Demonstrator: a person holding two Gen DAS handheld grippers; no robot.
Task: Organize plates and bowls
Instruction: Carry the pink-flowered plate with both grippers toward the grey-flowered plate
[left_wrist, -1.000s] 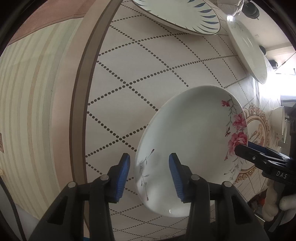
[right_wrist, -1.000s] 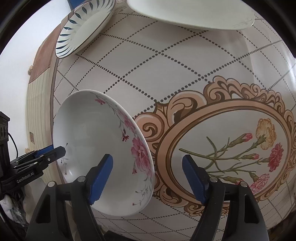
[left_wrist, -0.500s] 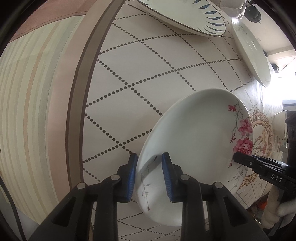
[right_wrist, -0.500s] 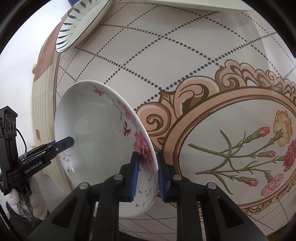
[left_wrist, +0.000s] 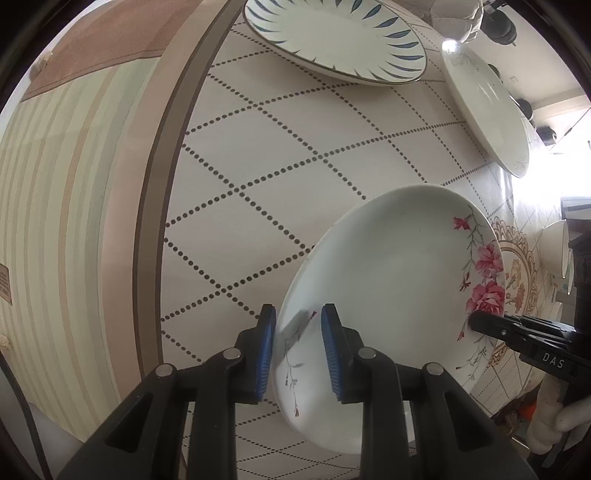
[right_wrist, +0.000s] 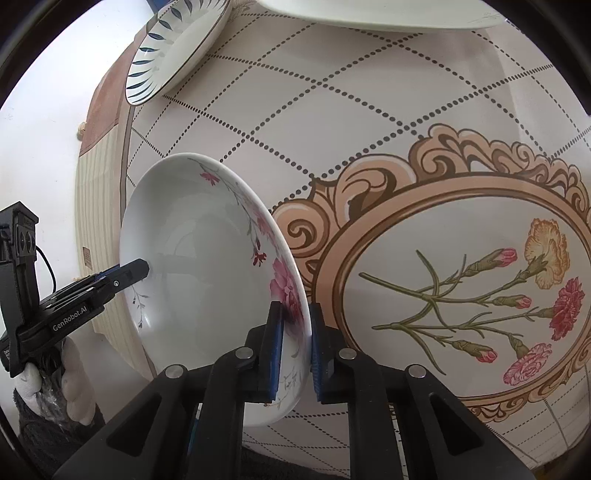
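Note:
A white plate with pink flowers (left_wrist: 399, 295) is held off the tablecloth between both grippers; it also shows in the right wrist view (right_wrist: 207, 280). My left gripper (left_wrist: 298, 350) is shut on its rim at the plain side. My right gripper (right_wrist: 296, 343) is shut on the opposite rim by the pink flowers, and it shows in the left wrist view (left_wrist: 491, 325). The left gripper shows in the right wrist view (right_wrist: 136, 269). A white plate with blue leaf marks (left_wrist: 332, 37) lies at the far side, also in the right wrist view (right_wrist: 173, 48).
A plain white plate (left_wrist: 487, 110) lies at the far right, also in the right wrist view (right_wrist: 388, 14). White bowls (left_wrist: 554, 247) stand at the right edge. The tablecloth (right_wrist: 406, 110) has a dotted grid and a flower medallion (right_wrist: 461, 295). The table edge (left_wrist: 147, 221) runs along the left.
Both grippers went from open around the flowered plate's rim to shut on it. The plate has come up off the tablecloth and sits a little higher and more tilted.

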